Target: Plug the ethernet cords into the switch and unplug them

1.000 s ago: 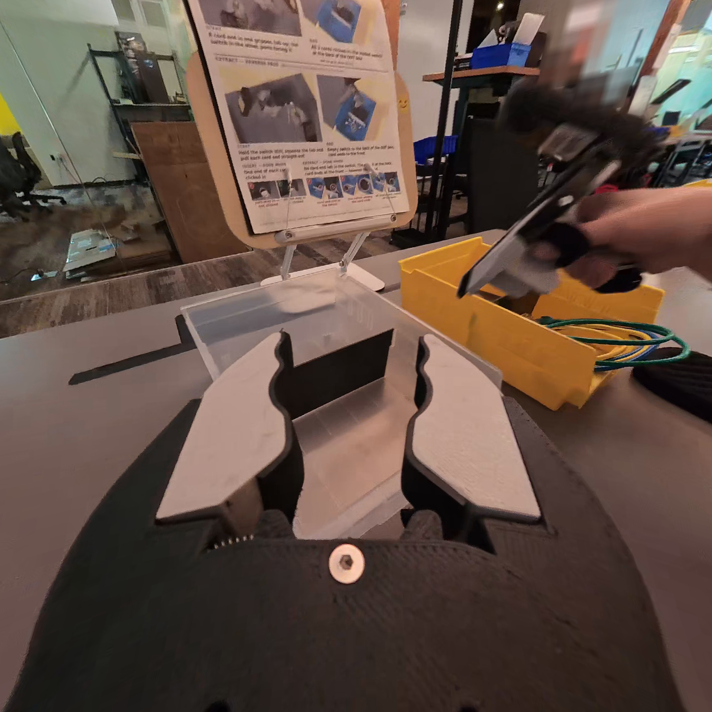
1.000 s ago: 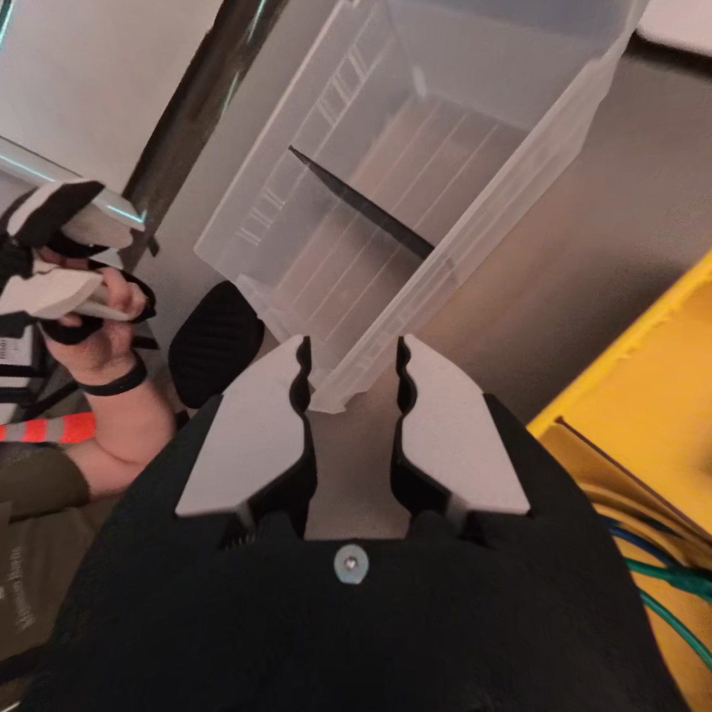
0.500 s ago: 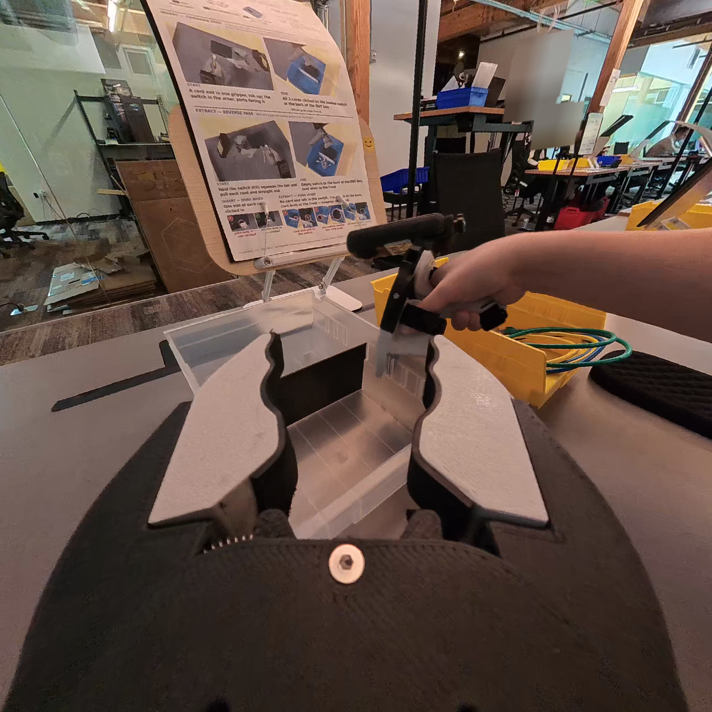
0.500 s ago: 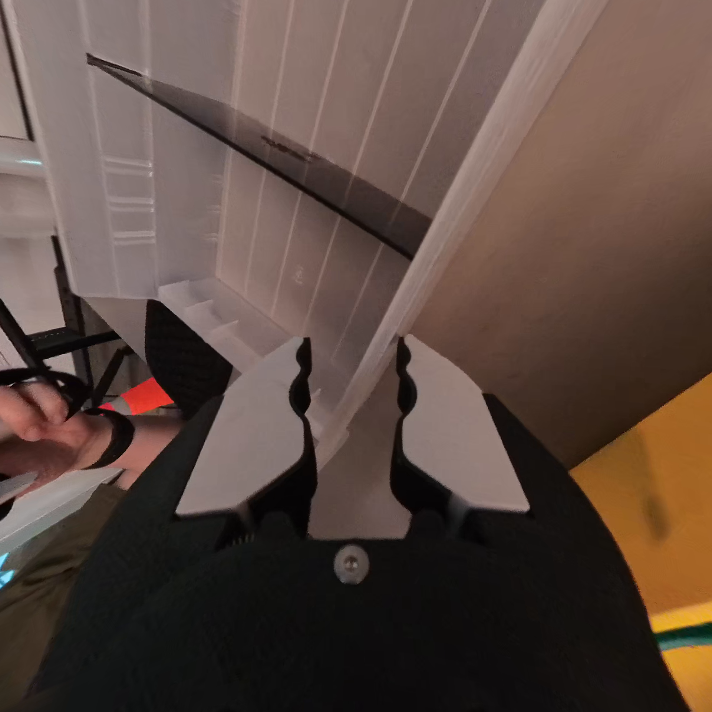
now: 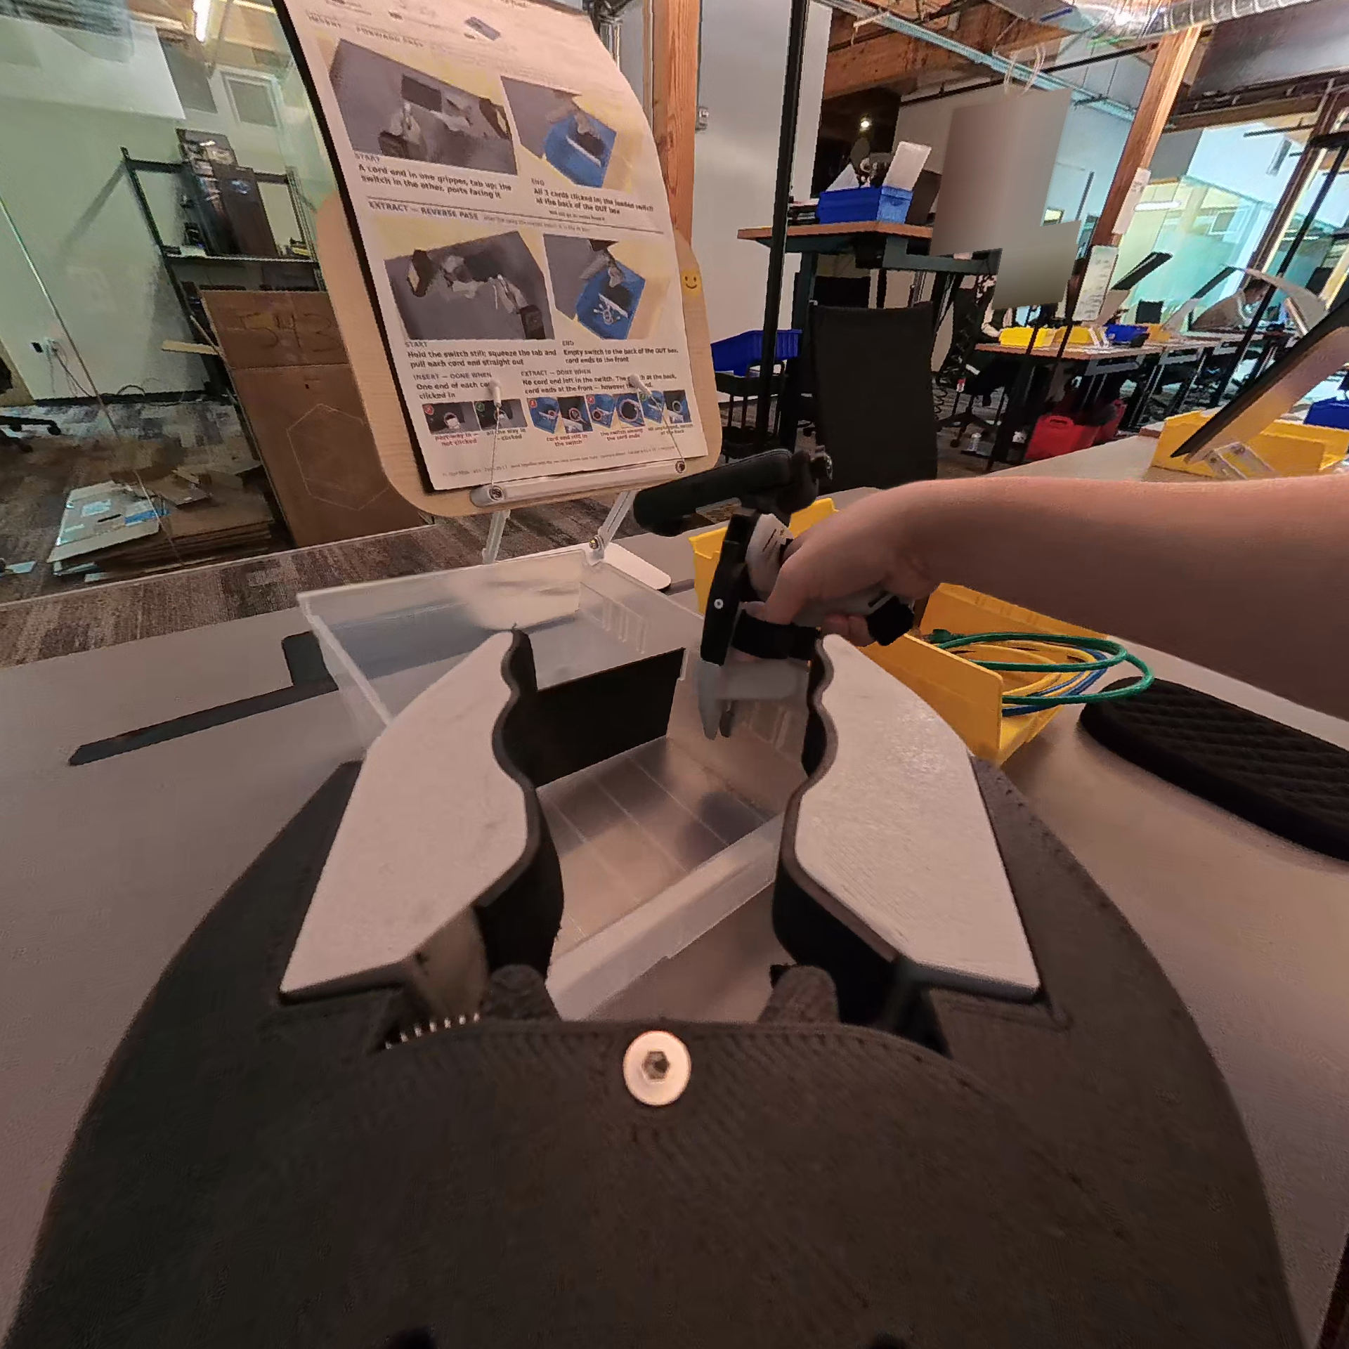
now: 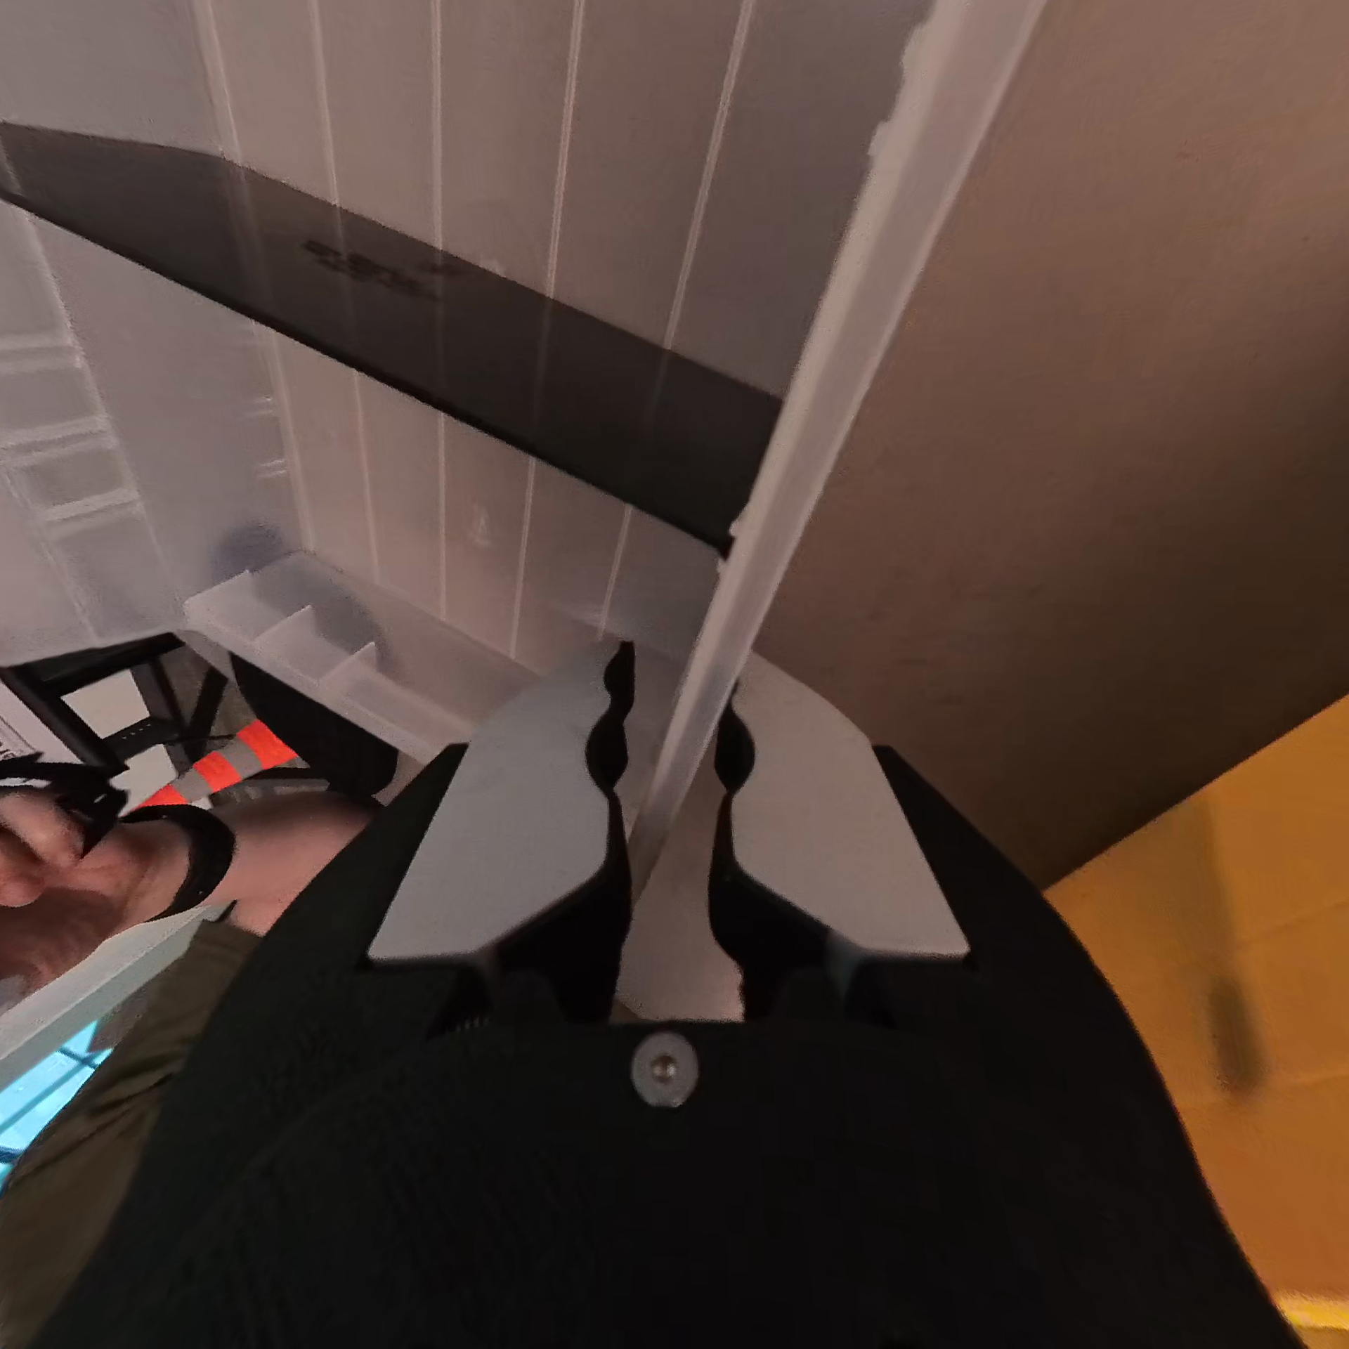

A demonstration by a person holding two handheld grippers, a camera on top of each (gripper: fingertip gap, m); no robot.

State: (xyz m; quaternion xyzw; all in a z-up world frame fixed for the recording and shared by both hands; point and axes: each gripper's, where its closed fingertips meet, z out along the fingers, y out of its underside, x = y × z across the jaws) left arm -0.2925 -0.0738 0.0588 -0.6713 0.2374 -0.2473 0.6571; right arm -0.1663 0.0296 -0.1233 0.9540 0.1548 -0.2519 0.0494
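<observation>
At the clear bin's right wall (image 6: 796,467), your right gripper (image 6: 671,737) straddles the rim with jaws narrow but not clamped, your left gripper (image 5: 660,737) gapes empty, so close squarely before shifting it; the ethernet cords (image 5: 1051,668) lie in the yellow bin (image 5: 942,693), no switch identifiable.

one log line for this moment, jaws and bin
right gripper: jaws astride clear bin wall, unclosed | left gripper: open, empty | cords: yellow bin
</observation>
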